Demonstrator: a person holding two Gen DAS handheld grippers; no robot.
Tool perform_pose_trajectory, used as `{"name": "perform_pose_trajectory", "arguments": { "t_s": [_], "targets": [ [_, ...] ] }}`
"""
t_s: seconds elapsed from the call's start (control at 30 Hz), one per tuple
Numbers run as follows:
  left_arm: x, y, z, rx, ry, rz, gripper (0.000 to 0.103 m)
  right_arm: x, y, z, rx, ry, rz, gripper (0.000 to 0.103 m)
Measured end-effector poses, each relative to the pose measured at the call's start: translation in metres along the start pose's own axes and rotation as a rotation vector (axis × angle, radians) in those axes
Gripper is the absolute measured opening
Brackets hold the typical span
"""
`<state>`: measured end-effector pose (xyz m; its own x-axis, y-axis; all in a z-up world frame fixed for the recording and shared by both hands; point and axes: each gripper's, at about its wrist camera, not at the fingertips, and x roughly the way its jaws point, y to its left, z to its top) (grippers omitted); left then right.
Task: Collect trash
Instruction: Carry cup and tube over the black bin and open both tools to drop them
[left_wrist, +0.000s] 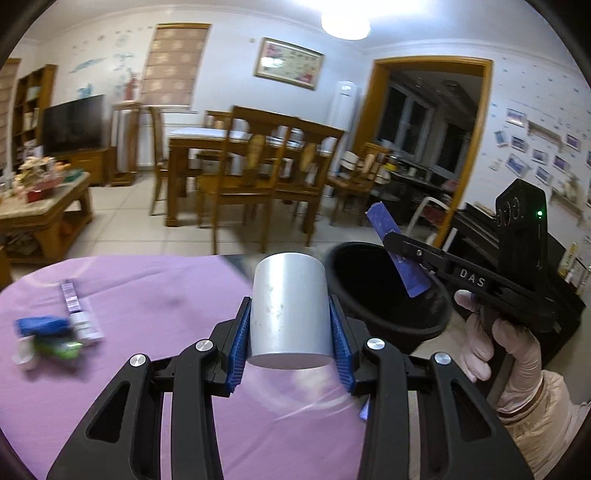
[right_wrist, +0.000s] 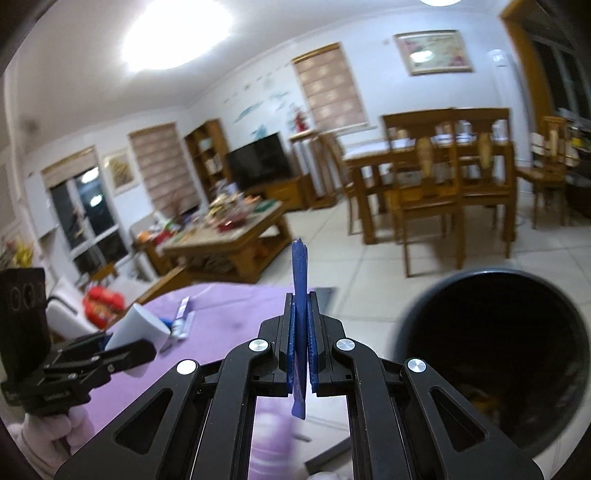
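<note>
My left gripper (left_wrist: 290, 308) is shut on a pale grey paper cup (left_wrist: 290, 314), blue pads pressed on both its sides, above the purple-covered table (left_wrist: 147, 291). A black bin (left_wrist: 360, 275) stands just right of the cup, past the table's edge. My right gripper (left_wrist: 391, 238), held by a gloved hand (left_wrist: 491, 343), is shut on a flat blue wrapper (left_wrist: 413, 282) over the bin's mouth. In the right wrist view the right gripper (right_wrist: 300, 301) clamps the wrapper (right_wrist: 299, 269) edge-on, with the bin (right_wrist: 480, 275) lower right. The left gripper (right_wrist: 129, 350) with the cup (right_wrist: 138, 326) shows at the left.
Loose trash lies on the cloth at the left: a purple carton (left_wrist: 75, 308), a blue piece (left_wrist: 42, 323) and a green wrapper (left_wrist: 55, 347). Beyond the table are a tiled floor, wooden dining chairs (left_wrist: 240, 177) and a cluttered coffee table (left_wrist: 44, 206).
</note>
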<state>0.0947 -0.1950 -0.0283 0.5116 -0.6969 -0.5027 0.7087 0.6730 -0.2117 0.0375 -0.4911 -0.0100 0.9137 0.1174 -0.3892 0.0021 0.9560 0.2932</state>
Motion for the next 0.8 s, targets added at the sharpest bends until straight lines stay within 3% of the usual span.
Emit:
{"name": "perform_pose_trajectory", "arguments": {
  "t_s": [0.37, 0.67, 0.8],
  "targets": [
    [0.098, -0.094, 0.009, 0.059, 0.065, -0.139, 0.039, -0.065, -0.156, -0.012, 0.164, -0.079, -0.144, 0.007],
    [0.151, -0.129, 0.005, 0.089, 0.122, -0.159, 0.039, -0.074, -0.214, -0.031, 0.219, -0.089, -0.159, 0.007],
    [0.16, -0.136, 0.001, 0.1, 0.14, -0.149, 0.039, -0.066, -0.218, -0.037, 0.232, -0.083, -0.155, 0.007]
  ]
}}
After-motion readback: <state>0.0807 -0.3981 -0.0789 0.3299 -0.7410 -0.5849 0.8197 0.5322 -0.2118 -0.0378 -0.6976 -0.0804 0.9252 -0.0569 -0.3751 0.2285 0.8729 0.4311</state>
